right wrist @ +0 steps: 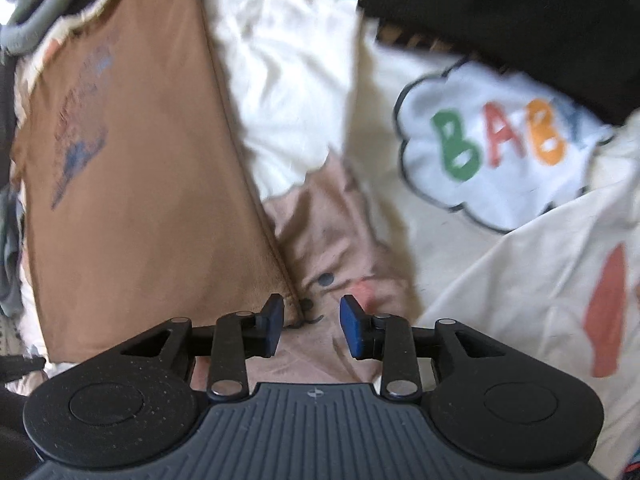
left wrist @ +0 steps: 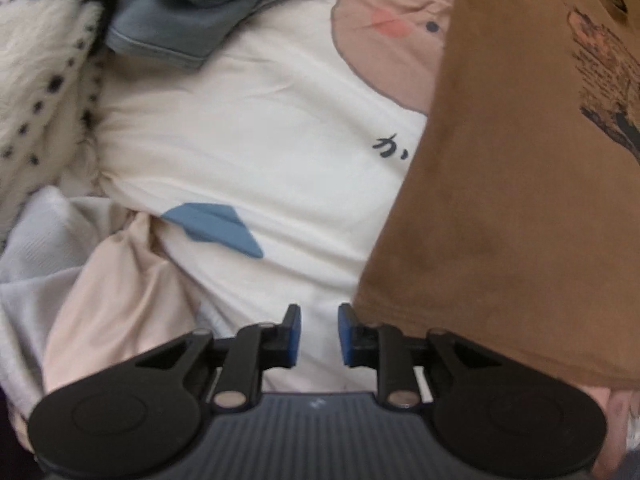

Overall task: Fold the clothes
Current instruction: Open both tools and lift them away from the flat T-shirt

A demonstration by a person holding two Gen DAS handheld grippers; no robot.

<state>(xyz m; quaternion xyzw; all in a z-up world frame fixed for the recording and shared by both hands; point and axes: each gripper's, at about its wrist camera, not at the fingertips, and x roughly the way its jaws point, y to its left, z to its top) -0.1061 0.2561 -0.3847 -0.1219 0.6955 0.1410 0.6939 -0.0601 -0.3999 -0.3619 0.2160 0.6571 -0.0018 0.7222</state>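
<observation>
My left claw (left wrist: pixel 319 334): matt black plastic arms, bright metal pivot pins, blue rubbery-looking pads, ribbed grey plastic base. My right claw (right wrist: pixel 311 328): the same finish, its black discs finely speckled. Brown T-shirt (left wrist: pixel 500 200): matt, soft-napped cloth with a flat, slightly cracked print. Printed bedsheet (left wrist: pixel 260 140), beside the T-shirt: smooth cream woven cloth, lightly creased, matt. Blue garment (left wrist: pixel 172 20), beyond the bedsheet: smooth matt knit with a stitched hem. Fleecy cloth (left wrist: pixel 40 60), left of the blue garment: white, fuzzy, rough-piled. Black cloth (right wrist: pixel 520 12), above the sheet's "BABY" print: matt, dense.
</observation>
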